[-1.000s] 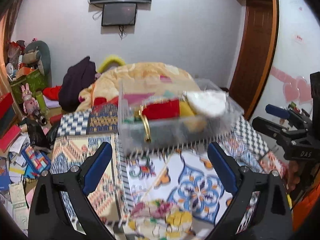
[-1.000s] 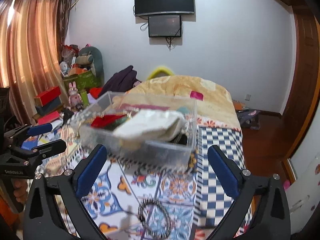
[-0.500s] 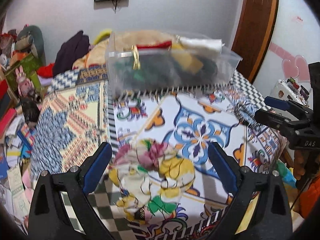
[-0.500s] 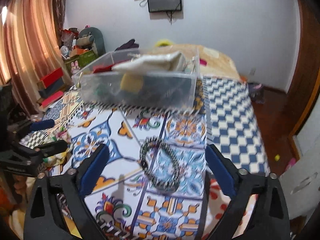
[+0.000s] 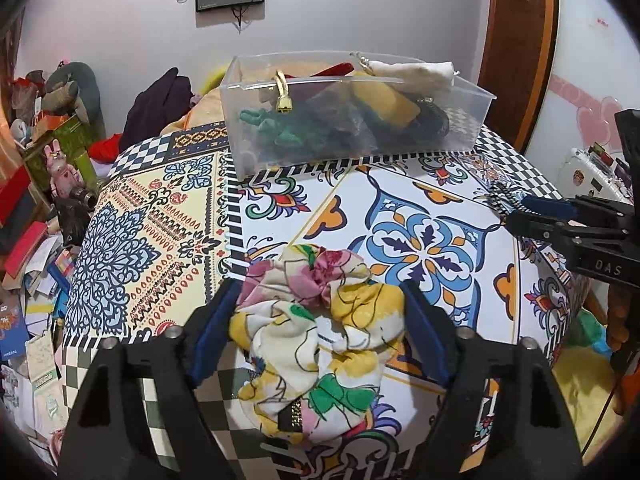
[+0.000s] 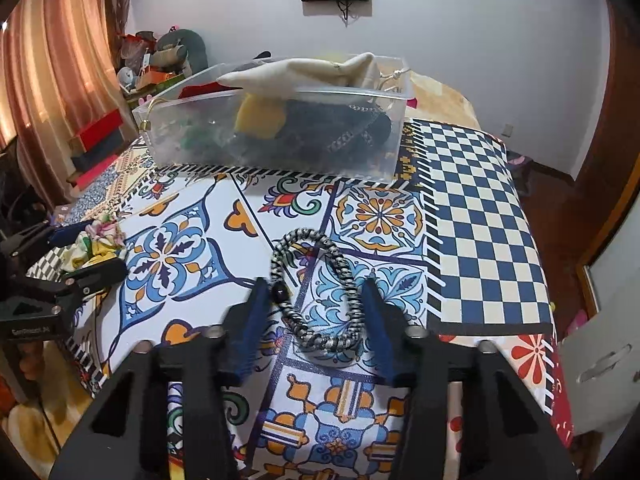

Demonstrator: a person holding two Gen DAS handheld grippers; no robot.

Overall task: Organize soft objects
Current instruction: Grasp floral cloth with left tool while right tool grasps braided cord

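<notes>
A floral scrunchie (image 5: 320, 320) in pink, yellow and green lies on the patterned tablecloth (image 5: 400, 216). My left gripper (image 5: 320, 312) is open and straddles it, a blue pad at each side. It also shows in the right wrist view (image 6: 100, 240). A black-and-white braided hair tie (image 6: 316, 284) lies on the cloth. My right gripper (image 6: 316, 300) is open with its pads on either side of the loop. A clear plastic bin (image 5: 352, 120) holds several soft items at the far side of the table; it also shows in the right wrist view (image 6: 280, 120).
The table edge drops off close to both grippers. Clutter of boxes, books and toys (image 5: 36, 200) fills the floor to the left. A bed with clothes (image 5: 160, 104) lies behind the bin. A wooden door (image 5: 516, 40) stands at the right.
Both grippers have come down and forward to the table. The left now straddles the scrunchie, the right now straddles the hair tie. Both sets of jaws have narrowed.
</notes>
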